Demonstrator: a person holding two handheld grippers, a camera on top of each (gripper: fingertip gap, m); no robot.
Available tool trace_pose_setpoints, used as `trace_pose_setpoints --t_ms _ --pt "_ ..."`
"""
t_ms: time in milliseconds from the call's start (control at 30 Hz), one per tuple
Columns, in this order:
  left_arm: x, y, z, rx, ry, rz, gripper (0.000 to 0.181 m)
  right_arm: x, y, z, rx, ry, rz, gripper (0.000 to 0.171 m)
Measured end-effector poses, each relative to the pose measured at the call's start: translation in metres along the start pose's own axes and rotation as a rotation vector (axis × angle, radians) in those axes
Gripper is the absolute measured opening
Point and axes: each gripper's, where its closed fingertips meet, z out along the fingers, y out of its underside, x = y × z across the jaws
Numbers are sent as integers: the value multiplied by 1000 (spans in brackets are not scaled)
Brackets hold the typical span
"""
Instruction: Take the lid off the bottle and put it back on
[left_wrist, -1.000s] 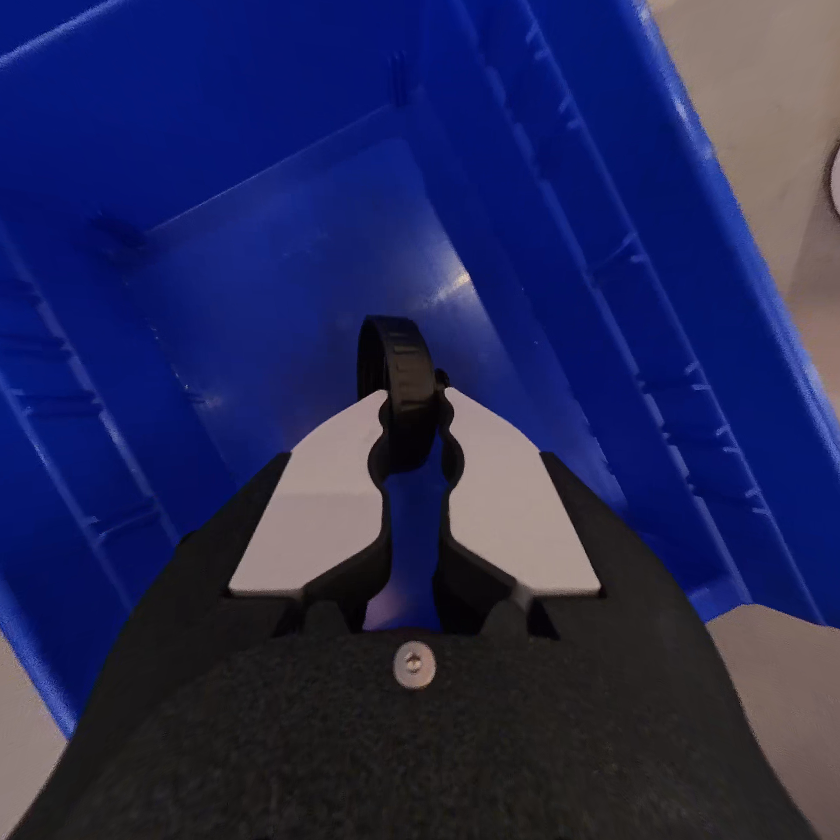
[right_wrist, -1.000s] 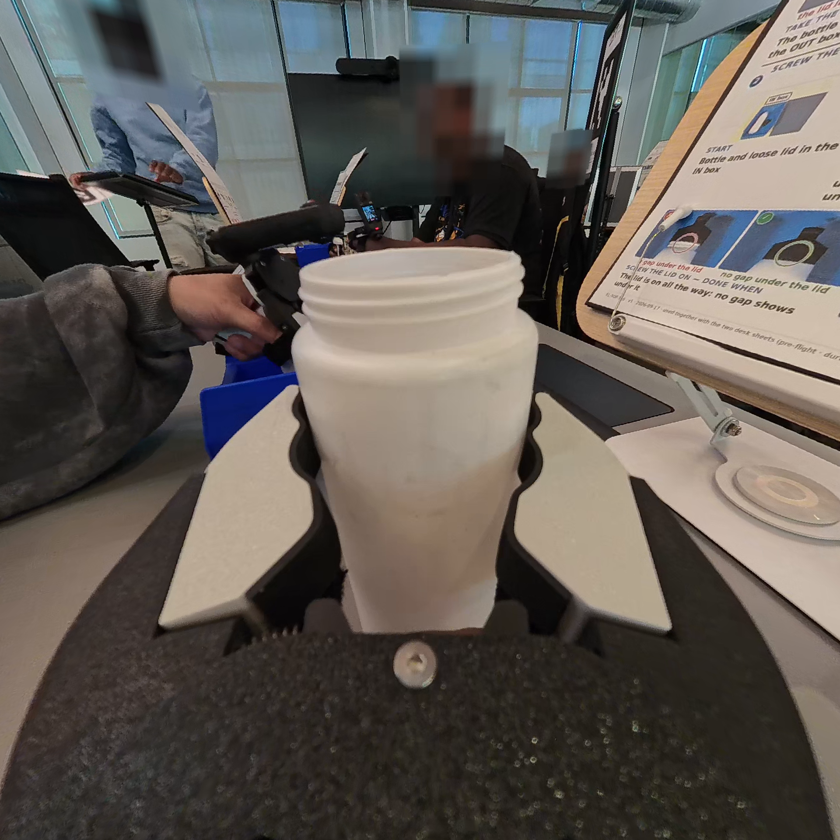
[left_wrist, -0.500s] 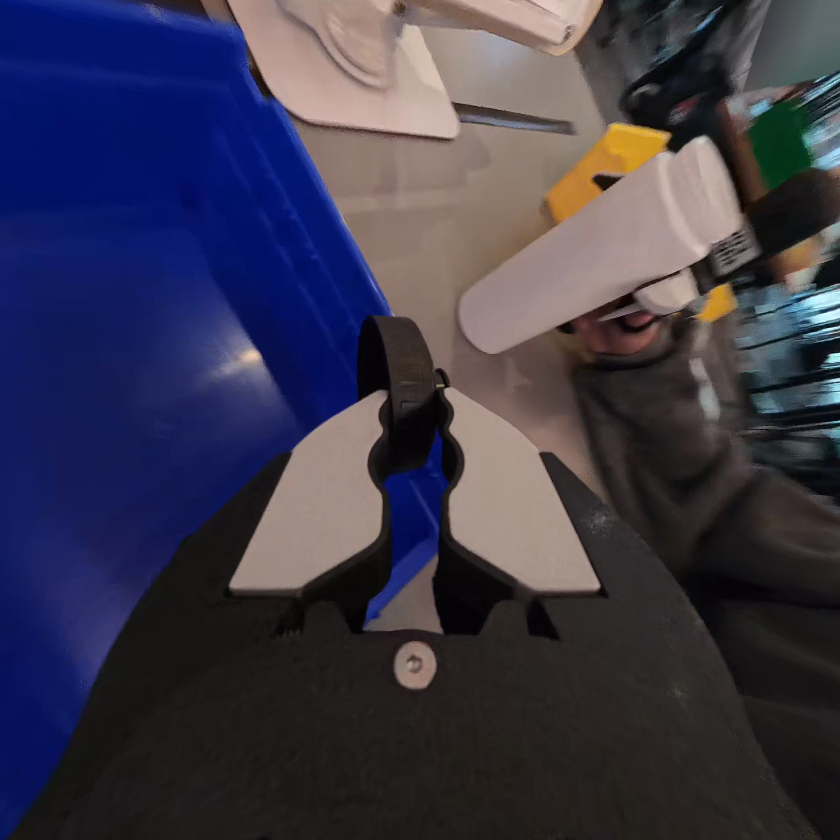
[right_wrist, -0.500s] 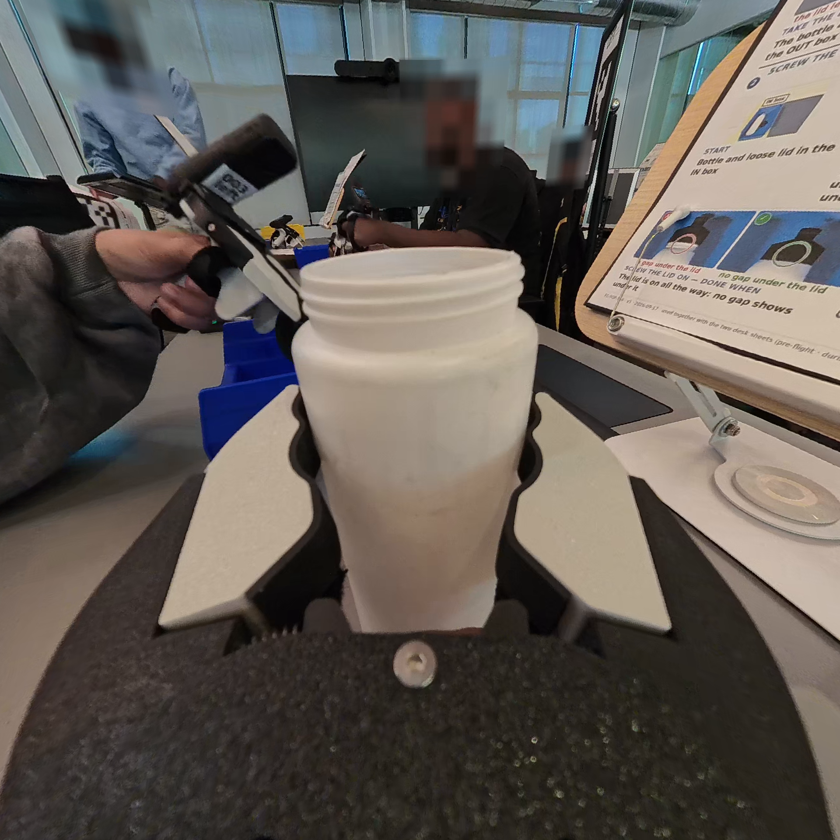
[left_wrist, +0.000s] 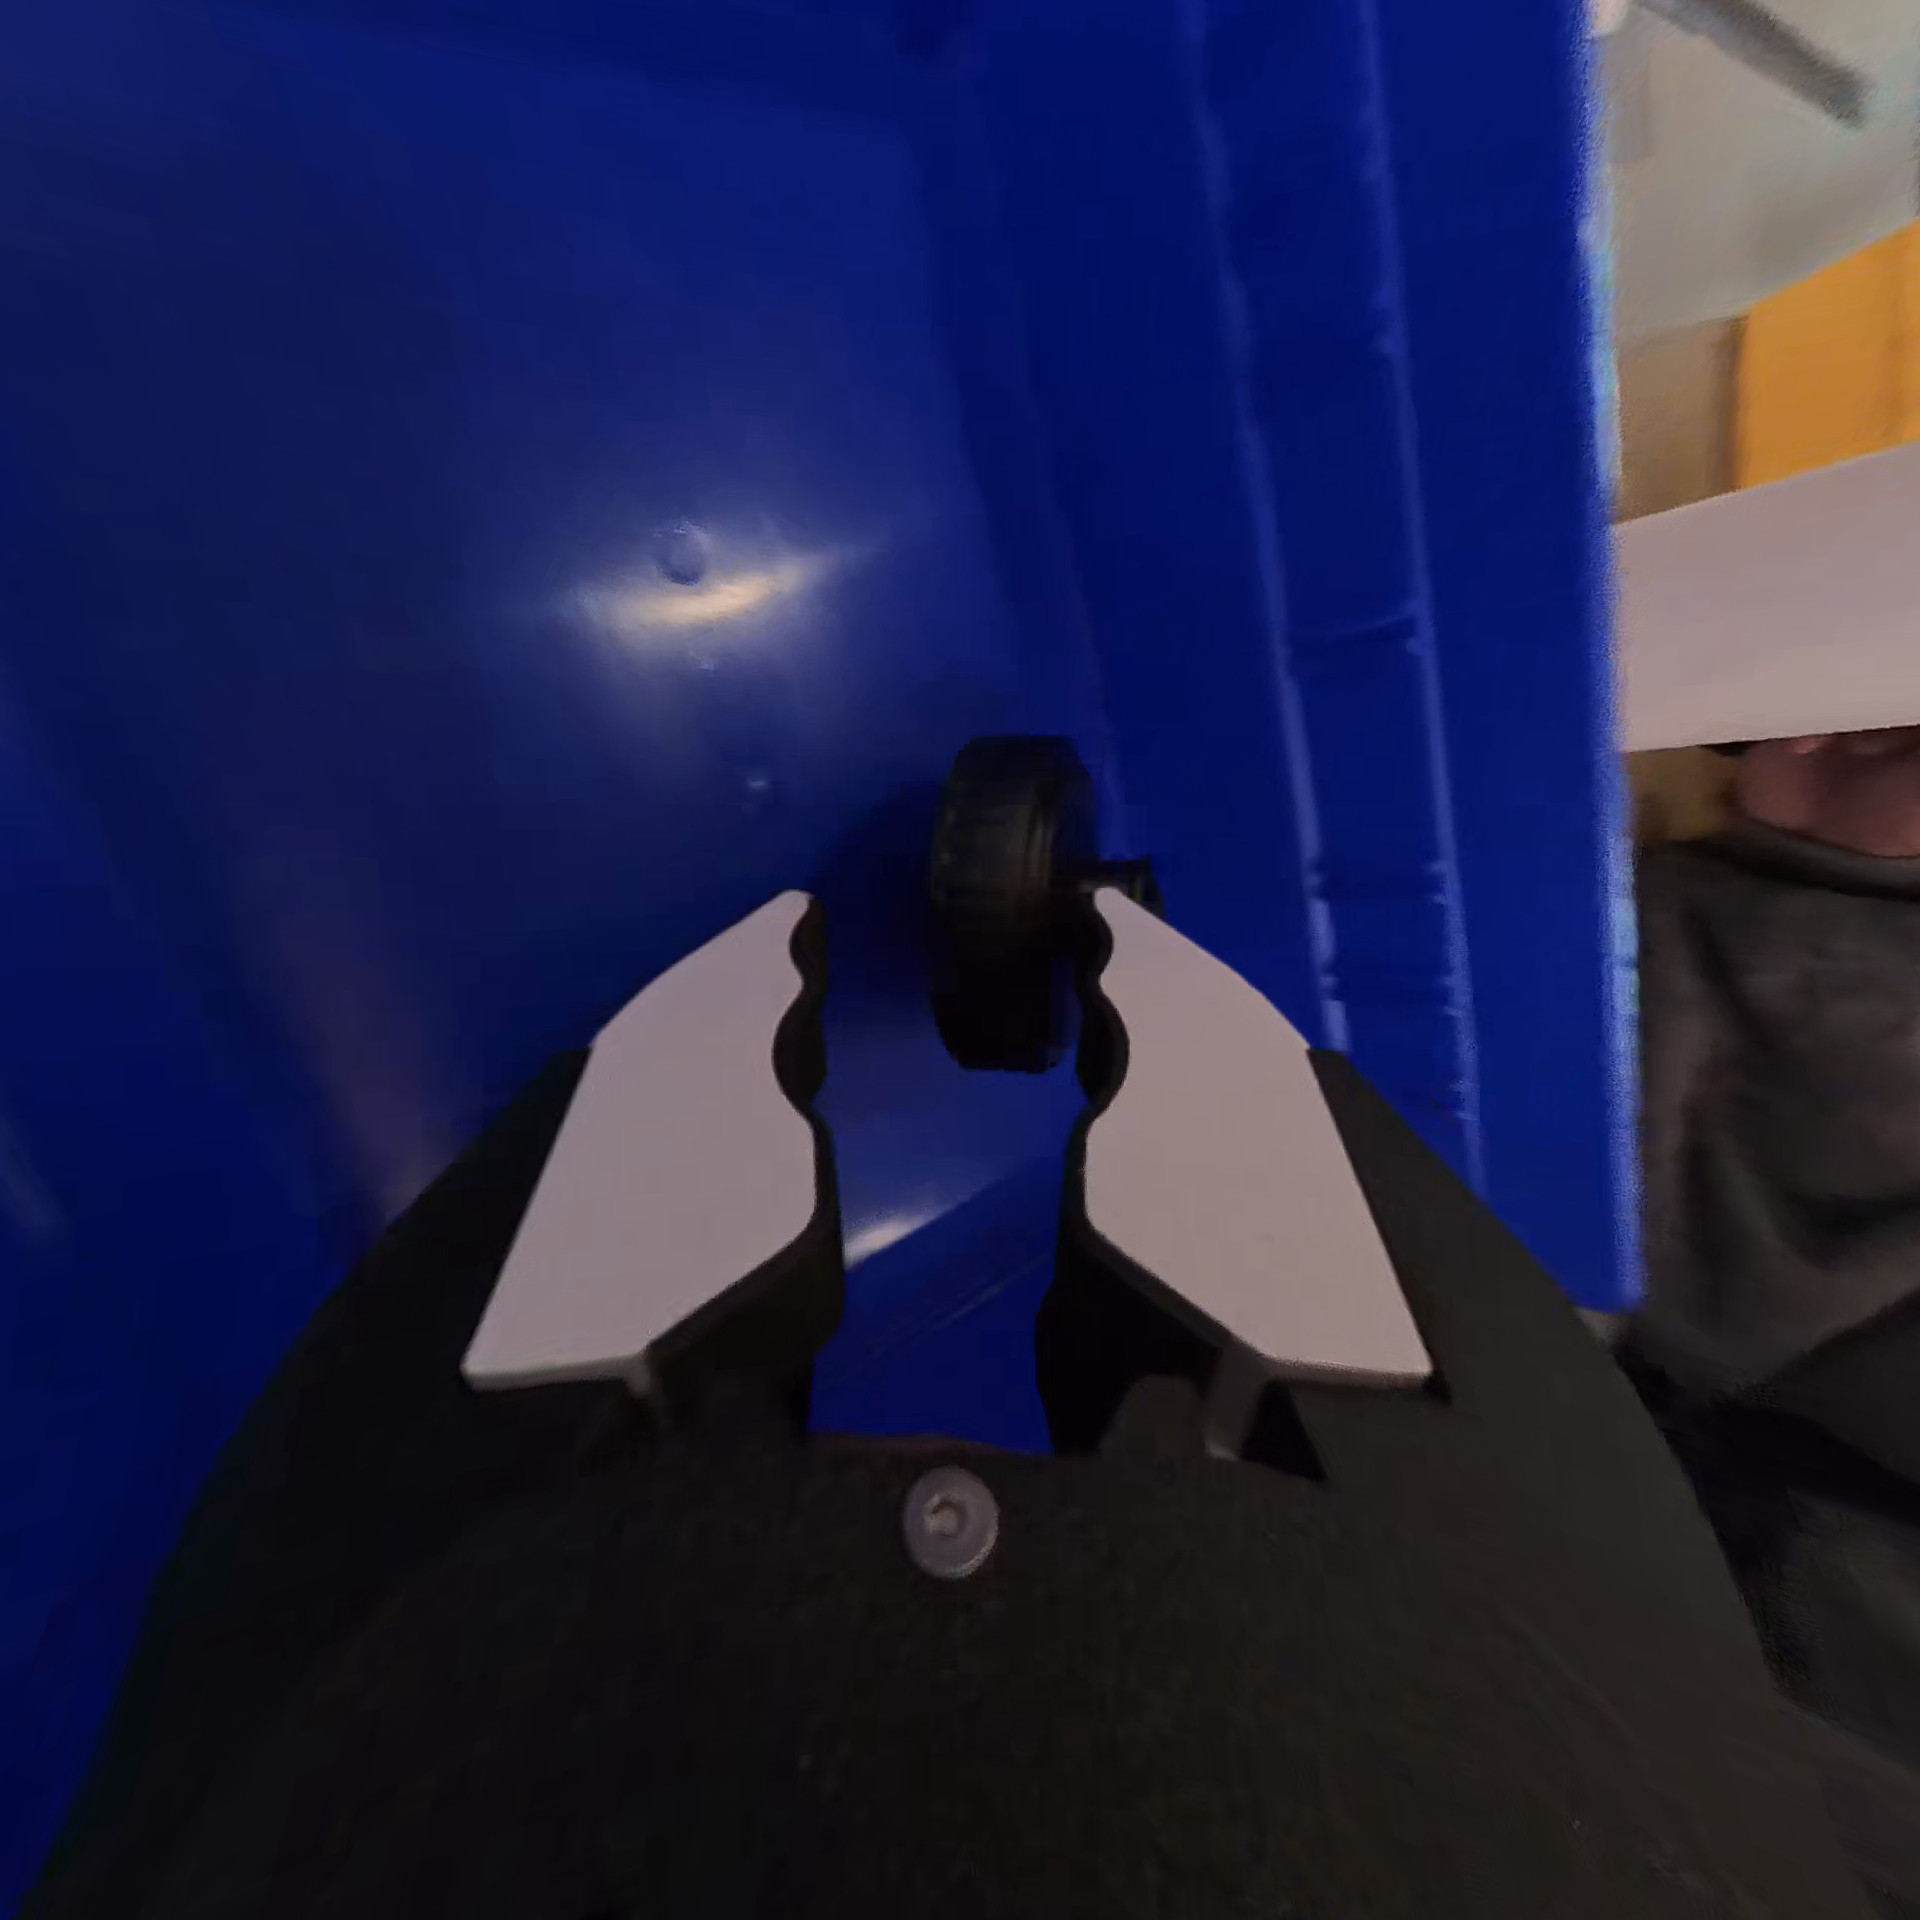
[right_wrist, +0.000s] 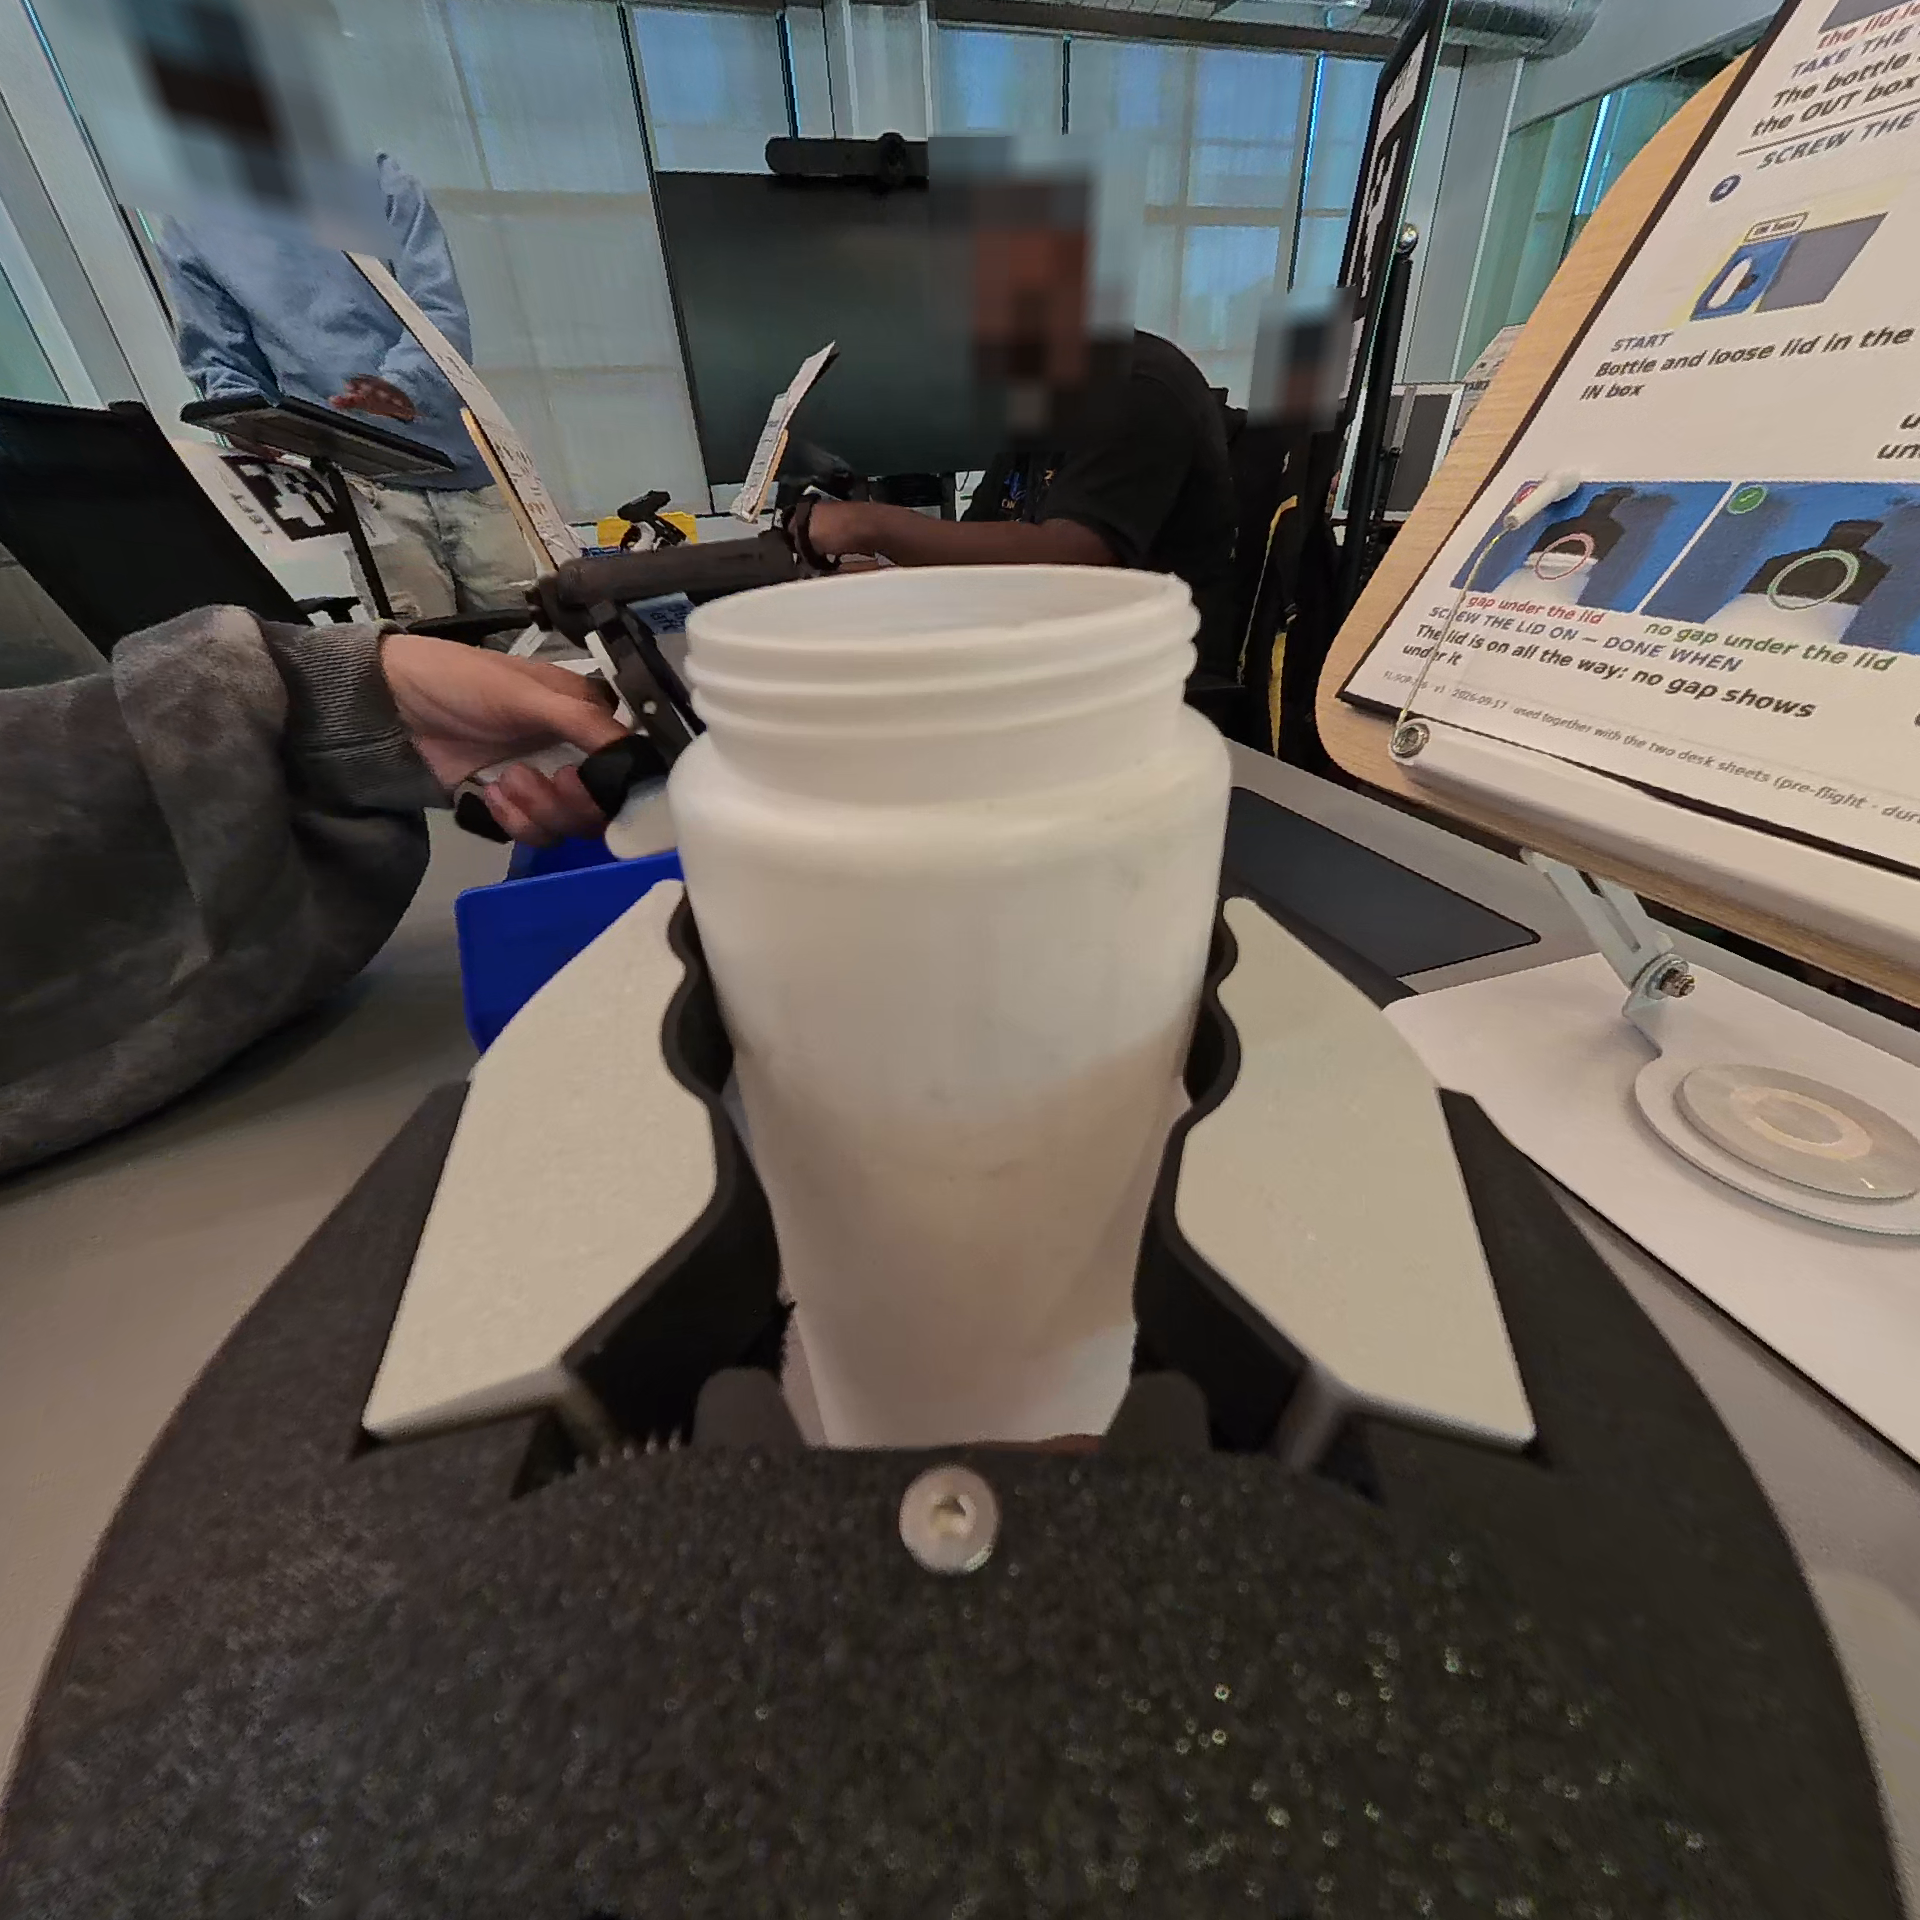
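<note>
Black lid (left_wrist: 1003, 904) sits loose in the spread left tool (left_wrist: 951, 935); right tool (right_wrist: 951, 997) clamps bottle (right_wrist: 951, 935).

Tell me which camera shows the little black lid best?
The left wrist view. The small round black plastic lid sits edge-on right in front of the left claw, whose jaws are open, with the blue plastic bin behind it. The right wrist view does not show the lid, only the lidless white plastic bottle clamped in the right claw.
</note>
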Motion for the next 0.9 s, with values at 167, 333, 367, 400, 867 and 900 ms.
trace_pose_setpoints --t_ms 167,333,367,400,867,900 --pt "-13 -12 -8 73 -185 137 48 0 0 0 -1 0 0 88" --pt "16 -7 -4 97 -213 422 88 0 0 0 1 0 2 88" --pt "15 -3 0 67 -256 481 89 0 0 0 1 0 3 88" --pt "13 2 6 32 -291 529 88 0 0 0 2 -1 3 88" --pt "4 1 10 -27 -328 535 72 0 0 0 3 -4 4 88" --pt "8 -7 1 9 -327 518 72 0 0 0 4 -4 4 88"
